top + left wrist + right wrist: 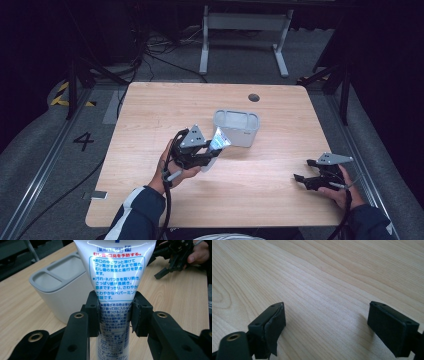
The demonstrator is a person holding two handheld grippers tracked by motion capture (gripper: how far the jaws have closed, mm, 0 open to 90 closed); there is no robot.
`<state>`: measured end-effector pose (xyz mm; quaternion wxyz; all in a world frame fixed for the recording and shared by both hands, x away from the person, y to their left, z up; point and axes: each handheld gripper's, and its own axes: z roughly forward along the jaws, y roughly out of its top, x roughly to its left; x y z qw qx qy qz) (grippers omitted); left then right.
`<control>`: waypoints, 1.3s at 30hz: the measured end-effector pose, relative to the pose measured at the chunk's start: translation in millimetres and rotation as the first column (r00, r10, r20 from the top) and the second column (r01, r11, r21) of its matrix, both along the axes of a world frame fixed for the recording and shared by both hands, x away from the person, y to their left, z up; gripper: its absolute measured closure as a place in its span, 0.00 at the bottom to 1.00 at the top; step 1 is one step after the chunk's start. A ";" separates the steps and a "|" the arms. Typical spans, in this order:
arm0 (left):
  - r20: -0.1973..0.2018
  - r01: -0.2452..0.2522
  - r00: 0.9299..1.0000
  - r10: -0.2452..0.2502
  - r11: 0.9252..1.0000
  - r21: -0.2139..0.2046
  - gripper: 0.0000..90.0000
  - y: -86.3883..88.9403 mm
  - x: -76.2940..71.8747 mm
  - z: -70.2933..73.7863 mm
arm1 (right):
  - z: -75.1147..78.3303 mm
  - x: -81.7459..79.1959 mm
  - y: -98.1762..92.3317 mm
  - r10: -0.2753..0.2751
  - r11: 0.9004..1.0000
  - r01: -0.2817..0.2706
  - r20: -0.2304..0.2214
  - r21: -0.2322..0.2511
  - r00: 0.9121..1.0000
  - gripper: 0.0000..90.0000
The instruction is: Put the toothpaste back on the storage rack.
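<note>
My left gripper (212, 152) is shut on a white toothpaste tube (116, 277) printed with blue and red Japanese text. The tube (218, 140) sticks out toward a grey plastic holder (236, 128) with divided compartments, its far end close to the holder's near left side. In the left gripper view the jaws pinch the tube at mid-length and the holder (62, 287) stands just to the left. My right gripper (303, 175) hovers low at the table's right front, open, with bare wood between its pads (273, 327).
The wooden table (150, 115) has a dark round hole (254, 97) near its far edge. Beyond it stand a white desk frame (245, 35) and cables on the grey floor. The other hand and gripper (180, 255) appear at the top right of the left gripper view.
</note>
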<state>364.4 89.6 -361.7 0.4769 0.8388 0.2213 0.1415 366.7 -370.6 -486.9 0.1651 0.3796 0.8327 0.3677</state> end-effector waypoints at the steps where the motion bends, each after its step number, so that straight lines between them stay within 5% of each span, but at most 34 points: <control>1: 0.005 -0.005 1.000 0.005 1.000 0.008 0.72 -0.1 -0.3 1.9 | 0.0 0.0 0.0 0.000 1.000 0.000 0.000 0.000 1.000 0.17; 16: 0.071 0.004 0.997 0.002 0.995 -0.096 0.72 -5.9 4.4 31.8 | 0.0 -0.2 -0.1 -0.001 1.000 0.001 0.000 -0.002 1.000 0.17; 22: 0.093 -0.033 0.995 0.044 0.993 -0.110 0.72 -10.7 15.2 37.2 | 0.1 -0.5 -0.1 -0.002 1.000 0.002 -0.002 0.002 1.000 0.17; 30: 0.103 -0.037 0.993 0.061 0.975 -0.220 0.72 -13.2 35.6 45.9 | 0.1 -0.4 -0.1 -0.002 1.000 0.002 -0.002 0.002 1.000 0.17; 39: 0.120 -0.046 0.990 0.078 0.968 -0.248 0.72 -21.5 55.4 48.6 | 0.1 -0.5 -0.1 -0.002 1.000 0.002 -0.002 0.002 1.000 0.17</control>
